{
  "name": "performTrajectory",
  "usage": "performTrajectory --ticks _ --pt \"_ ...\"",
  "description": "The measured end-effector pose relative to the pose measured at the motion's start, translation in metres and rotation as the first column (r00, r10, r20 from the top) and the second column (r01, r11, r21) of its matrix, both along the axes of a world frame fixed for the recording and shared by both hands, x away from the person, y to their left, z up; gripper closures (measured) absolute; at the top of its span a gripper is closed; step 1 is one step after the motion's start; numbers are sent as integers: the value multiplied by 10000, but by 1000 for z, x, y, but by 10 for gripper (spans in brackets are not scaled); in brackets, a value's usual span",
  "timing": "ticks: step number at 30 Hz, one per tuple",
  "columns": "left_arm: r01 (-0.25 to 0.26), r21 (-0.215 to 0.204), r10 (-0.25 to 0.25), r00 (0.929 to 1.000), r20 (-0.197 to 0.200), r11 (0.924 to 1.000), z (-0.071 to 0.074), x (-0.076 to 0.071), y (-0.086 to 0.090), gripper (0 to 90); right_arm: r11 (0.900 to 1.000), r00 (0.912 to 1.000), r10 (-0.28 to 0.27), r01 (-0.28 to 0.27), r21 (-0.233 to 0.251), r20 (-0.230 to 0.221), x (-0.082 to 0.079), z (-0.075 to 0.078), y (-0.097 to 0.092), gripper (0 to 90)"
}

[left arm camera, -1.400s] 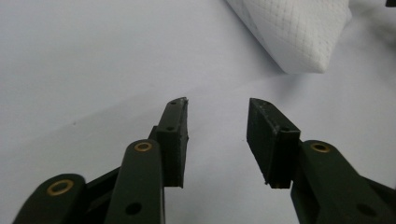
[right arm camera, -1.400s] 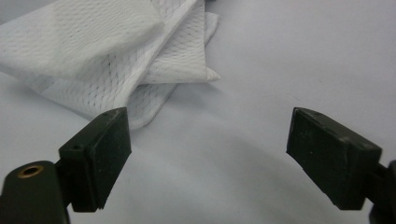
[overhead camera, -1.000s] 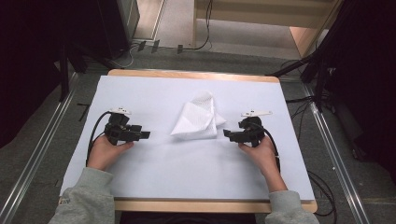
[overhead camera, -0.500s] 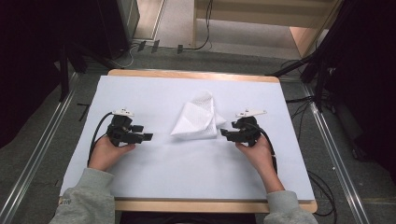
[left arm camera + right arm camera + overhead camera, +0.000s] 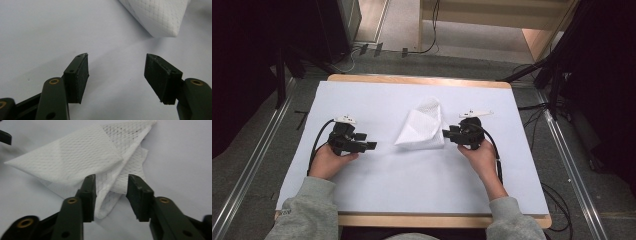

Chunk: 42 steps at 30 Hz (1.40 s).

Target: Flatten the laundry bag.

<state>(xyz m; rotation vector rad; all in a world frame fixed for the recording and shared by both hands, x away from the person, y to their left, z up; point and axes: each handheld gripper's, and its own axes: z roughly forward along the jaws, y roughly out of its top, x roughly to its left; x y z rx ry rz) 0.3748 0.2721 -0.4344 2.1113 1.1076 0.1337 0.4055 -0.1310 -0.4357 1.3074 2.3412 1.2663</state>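
Observation:
A white, mesh-textured cloth (image 5: 422,126) lies folded in a rough triangle at the middle of the white-covered table (image 5: 412,185). My right gripper (image 5: 447,133) reaches its right edge, and in the right gripper view the open jaws straddle a folded corner of the cloth (image 5: 110,192) without pinching it. My left gripper (image 5: 371,146) sits to the left, apart from the cloth, its jaws wide open over bare table (image 5: 117,75); the cloth's near corner (image 5: 160,17) lies ahead of it.
The table's wooden edge (image 5: 422,80) runs along the far side. Metal rails (image 5: 569,165) flank both sides on the floor, with cables and dark equipment beyond. Open white surface lies in front of the cloth, between the person's forearms.
My right gripper has moved left up to the cloth's edge, its jaws now around the folded corner. The left gripper has edged slightly to the right.

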Motion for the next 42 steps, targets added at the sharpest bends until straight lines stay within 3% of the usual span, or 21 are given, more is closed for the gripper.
performTrajectory --ticks 1,3,7,16,22,27,35,42 --pt "0 0 0 10000 0 10000 0 0 0 372 10000 10000 0 0 0 0 0 0 0 662" --pt "9 36 -9 10000 20 10000 1 0 -2 376 9994 9992 298 -293 174 -262 3 0 2 789" --pt "98 93 -99 9999 71 9999 2 -2 -5 380 9975 9964 710 -709 46 -461 2 -1 9 900" --pt "94 110 -96 9998 195 9999 3 -7 -3 380 9911 9902 1145 -1194 -586 -803 8 -13 33 900" --pt "32 112 -34 9997 228 9999 4 -9 2 380 9853 9874 1524 -1552 -707 -434 13 -1 53 900" --pt "-244 79 242 9995 224 9997 4 -20 12 380 9810 9832 1807 -1821 -676 -261 19 9 67 900" --pt "-738 113 733 9967 355 9972 6 -38 24 381 9675 9691 2465 -2456 -606 76 24 25 97 900" --pt "-907 38 905 9955 288 9959 5 -43 32 380 9555 9571 2897 -2886 -618 91 30 26 119 900"
